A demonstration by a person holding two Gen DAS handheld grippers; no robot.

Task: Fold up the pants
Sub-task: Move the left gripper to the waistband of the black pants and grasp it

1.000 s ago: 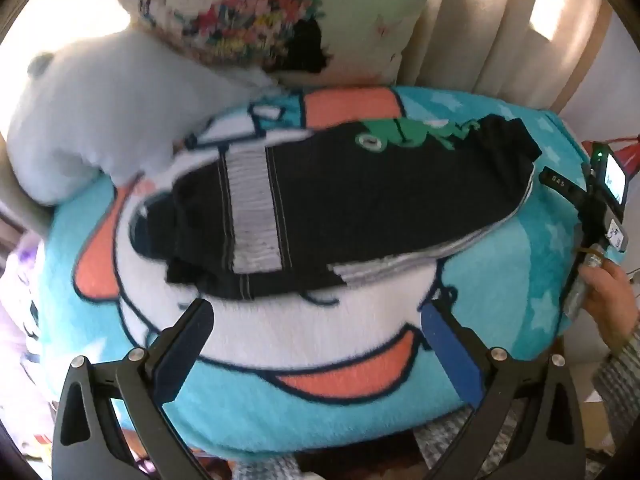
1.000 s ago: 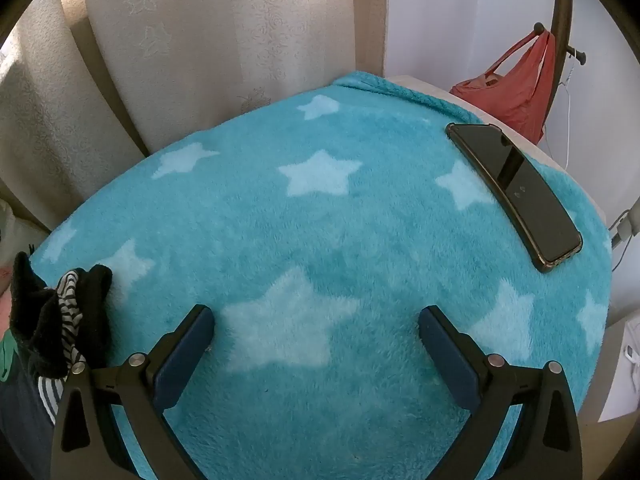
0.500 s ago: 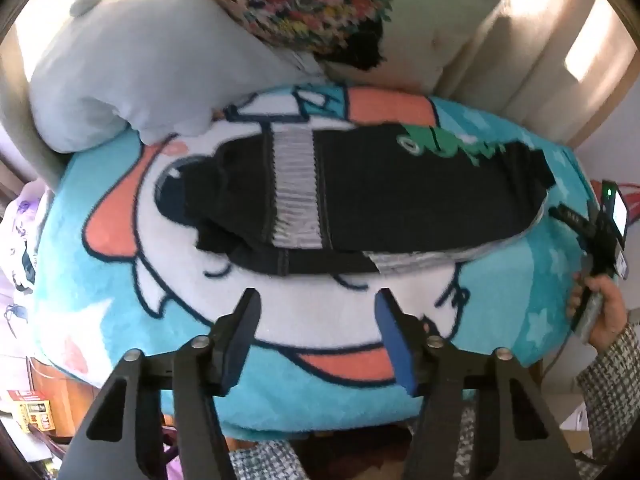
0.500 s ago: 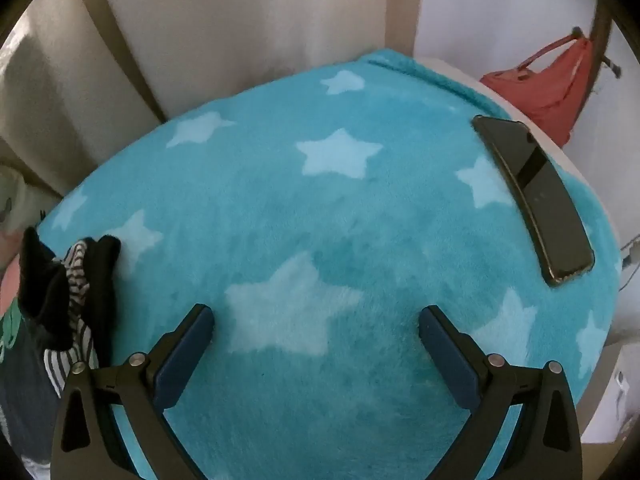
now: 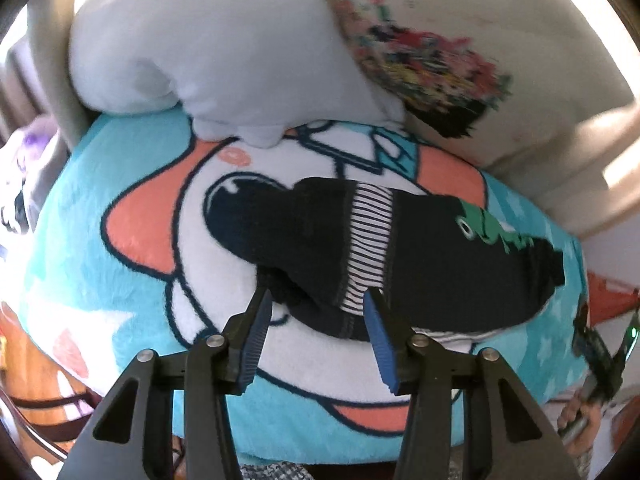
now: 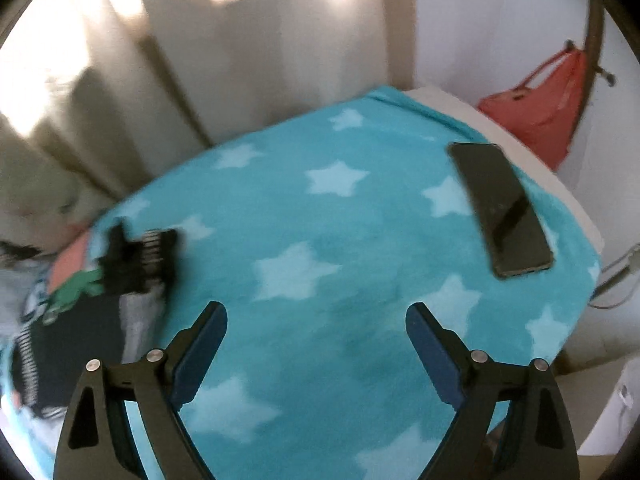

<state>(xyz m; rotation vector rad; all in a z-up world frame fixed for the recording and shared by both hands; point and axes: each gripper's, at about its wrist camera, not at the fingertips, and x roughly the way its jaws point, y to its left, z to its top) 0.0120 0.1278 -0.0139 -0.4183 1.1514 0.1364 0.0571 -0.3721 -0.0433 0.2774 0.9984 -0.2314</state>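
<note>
Turquoise fleece blanket (image 5: 100,184) printed with pale stars and a large white, orange and black cartoon covers the bed and fills both wrist views. Beige curtains (image 6: 248,60) hang behind it across the top of the right wrist view. In the upper half of the left wrist view a pale grey plush pillow (image 5: 208,40) and a cream floral cushion (image 5: 460,52) rest on the blanket's far edge.

Black pants (image 5: 440,264), with a striped white band and a green dinosaur patch, lie folded across the centre and right of the left wrist view. The left gripper (image 5: 316,300) rises from the bottom centre; its blue-padded jaws are closing, with the pants' near edge between the tips, and I cannot tell whether the pads press the cloth yet.

The right gripper (image 6: 316,316) hangs over bare blanket at bottom centre of its view, jaws wide but closing, nothing between them; the pants sit apart at centre left. A dark phone (image 6: 504,208) lies at right, a red bag (image 6: 536,112) beyond it.
</note>
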